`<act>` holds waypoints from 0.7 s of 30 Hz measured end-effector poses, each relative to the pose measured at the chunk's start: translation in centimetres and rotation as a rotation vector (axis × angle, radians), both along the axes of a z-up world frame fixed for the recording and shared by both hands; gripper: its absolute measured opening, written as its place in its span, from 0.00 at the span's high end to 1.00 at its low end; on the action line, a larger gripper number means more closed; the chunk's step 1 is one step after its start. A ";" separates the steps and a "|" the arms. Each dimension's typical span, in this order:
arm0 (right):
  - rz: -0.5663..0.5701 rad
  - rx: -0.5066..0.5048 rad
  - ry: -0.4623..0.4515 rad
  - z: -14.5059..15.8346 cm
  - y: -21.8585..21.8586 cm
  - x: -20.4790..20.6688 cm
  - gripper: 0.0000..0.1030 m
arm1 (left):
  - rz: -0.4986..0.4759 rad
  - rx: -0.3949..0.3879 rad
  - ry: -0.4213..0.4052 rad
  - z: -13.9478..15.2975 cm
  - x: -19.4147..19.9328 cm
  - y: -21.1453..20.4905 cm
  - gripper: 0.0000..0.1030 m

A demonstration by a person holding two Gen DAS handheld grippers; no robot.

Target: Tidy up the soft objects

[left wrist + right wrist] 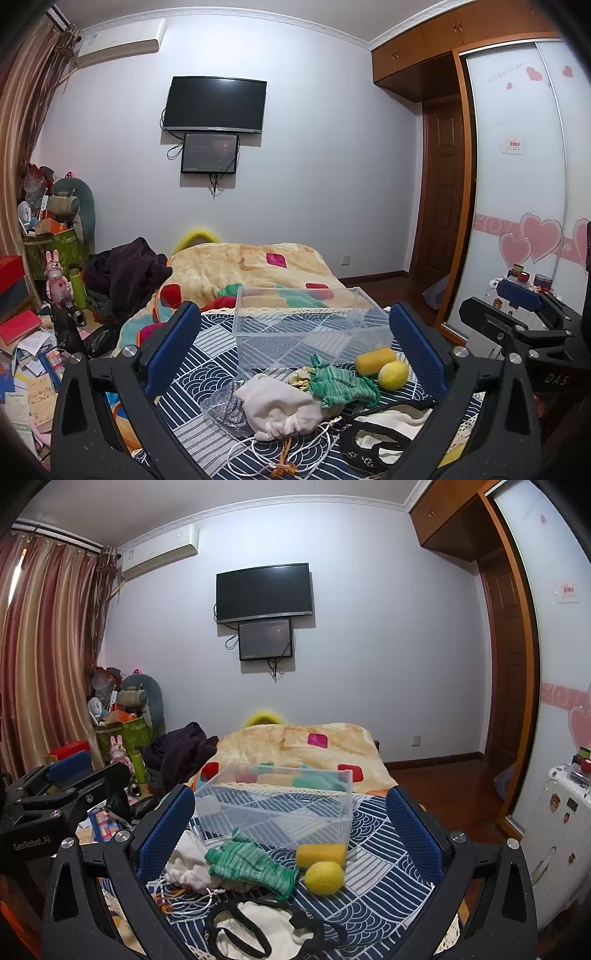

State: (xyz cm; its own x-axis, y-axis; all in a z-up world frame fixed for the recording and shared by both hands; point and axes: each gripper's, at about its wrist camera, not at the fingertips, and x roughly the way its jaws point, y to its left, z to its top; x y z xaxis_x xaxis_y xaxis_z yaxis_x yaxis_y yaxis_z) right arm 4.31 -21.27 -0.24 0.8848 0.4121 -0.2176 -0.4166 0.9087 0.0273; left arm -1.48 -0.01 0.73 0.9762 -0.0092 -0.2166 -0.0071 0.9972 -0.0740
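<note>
An empty clear plastic box [310,325] [275,806] stands on a blue patterned cloth [207,369] [376,871] on the bed. In front of it lie a green knitted glove [341,384] [251,864], a white drawstring pouch [277,406] [186,864], a yellow sponge [375,360] [320,854], a yellow lemon-shaped ball [392,374] [324,877], and a white bag with black straps [388,424] [258,930]. My left gripper [295,350] and right gripper [291,834] are both open and empty, hovering above these objects.
A patchwork blanket [251,266] [295,742] covers the far bed. Dark clothes [129,273] [181,753] and floor clutter [29,354] lie left. A wardrobe [517,184] and a white suitcase [554,834] stand right. A small clear bag [225,406] lies by the pouch.
</note>
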 end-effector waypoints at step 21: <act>0.004 0.002 -0.011 0.3 0.2 -0.4 0.00 | 0.001 -0.006 0.000 0.1 0.2 -0.3 0.00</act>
State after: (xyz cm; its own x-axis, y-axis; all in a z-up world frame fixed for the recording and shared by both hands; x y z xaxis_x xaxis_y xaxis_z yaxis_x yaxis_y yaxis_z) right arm 3.93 -21.10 0.10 0.8852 0.4166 -0.2072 -0.4209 0.9068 0.0250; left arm -1.32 -0.33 0.87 0.9763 -0.0090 -0.2164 -0.0085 0.9967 -0.0801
